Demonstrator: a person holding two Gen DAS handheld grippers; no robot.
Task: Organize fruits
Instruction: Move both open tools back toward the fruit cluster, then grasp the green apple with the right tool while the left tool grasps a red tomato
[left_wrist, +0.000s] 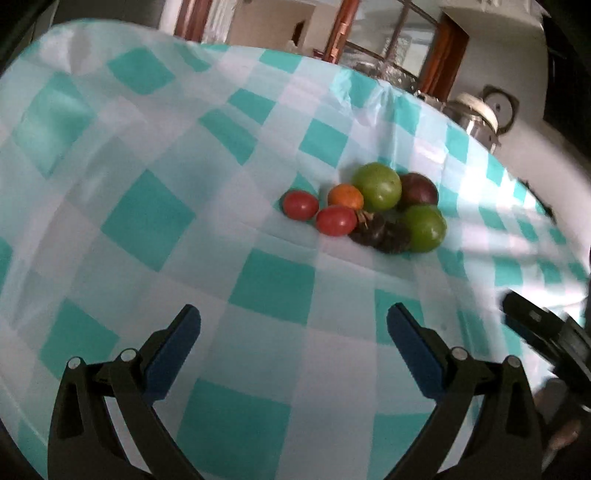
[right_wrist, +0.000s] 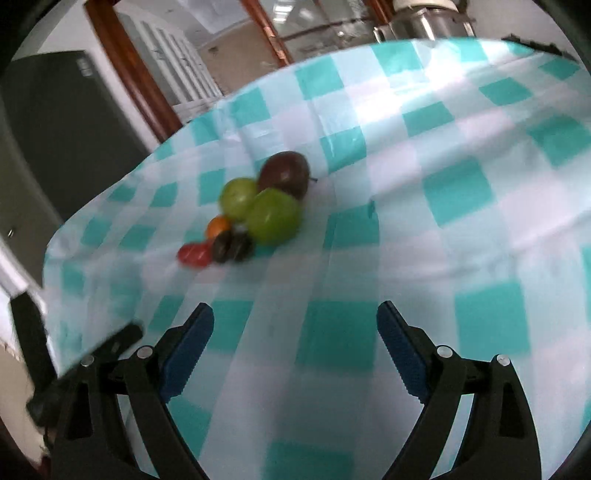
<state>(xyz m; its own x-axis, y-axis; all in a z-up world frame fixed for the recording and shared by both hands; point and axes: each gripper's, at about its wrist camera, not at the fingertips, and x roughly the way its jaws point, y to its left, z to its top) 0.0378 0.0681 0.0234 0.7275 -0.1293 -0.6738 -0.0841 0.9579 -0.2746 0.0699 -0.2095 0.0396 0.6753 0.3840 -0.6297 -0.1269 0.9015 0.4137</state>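
I have both sets of fingers wide open, with nothing in my left gripper (left_wrist: 293, 319) or my right gripper (right_wrist: 295, 317). The little heap of round fruits (left_wrist: 364, 212) sits well ahead of the fingers on the surface with the teal-and-white checked cloth (left_wrist: 147, 221). I think the small red tomatoes (left_wrist: 300, 205) are soft and roll easily, so I would pinch one gently across its middle.
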